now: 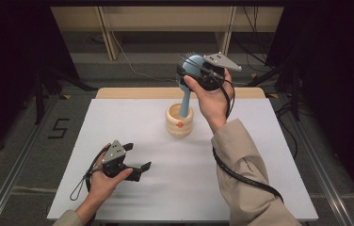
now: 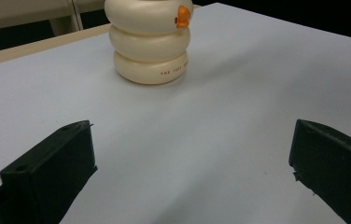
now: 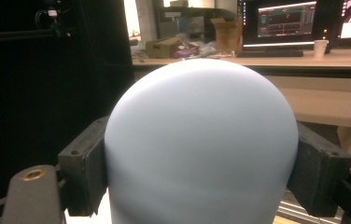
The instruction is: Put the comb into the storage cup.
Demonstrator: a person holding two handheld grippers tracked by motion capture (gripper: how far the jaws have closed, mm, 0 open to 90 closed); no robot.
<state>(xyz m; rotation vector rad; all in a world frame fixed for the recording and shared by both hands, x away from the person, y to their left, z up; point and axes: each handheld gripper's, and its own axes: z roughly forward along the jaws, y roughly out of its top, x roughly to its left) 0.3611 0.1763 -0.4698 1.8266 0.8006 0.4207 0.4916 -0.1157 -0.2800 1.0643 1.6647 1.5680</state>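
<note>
A: bench (image 1: 132, 193) status?
B: white top. Cream ringed holder (image 1: 179, 121) upright near the far-middle, orange mark on its front.

A: brush?
B: light-blue hairbrush (image 1: 190, 70) lifted above the holder, handle pointing down into its mouth, bristles facing away from the person. Can't tell if the handle touches the holder.

A: right gripper (image 1: 202, 71)?
B: jaws clamped on the brush head, one each side.

A: left gripper (image 1: 135, 162)?
B: low over the near-left of the bench, jaws spread wide, nothing between them, aimed at the holder.
</note>
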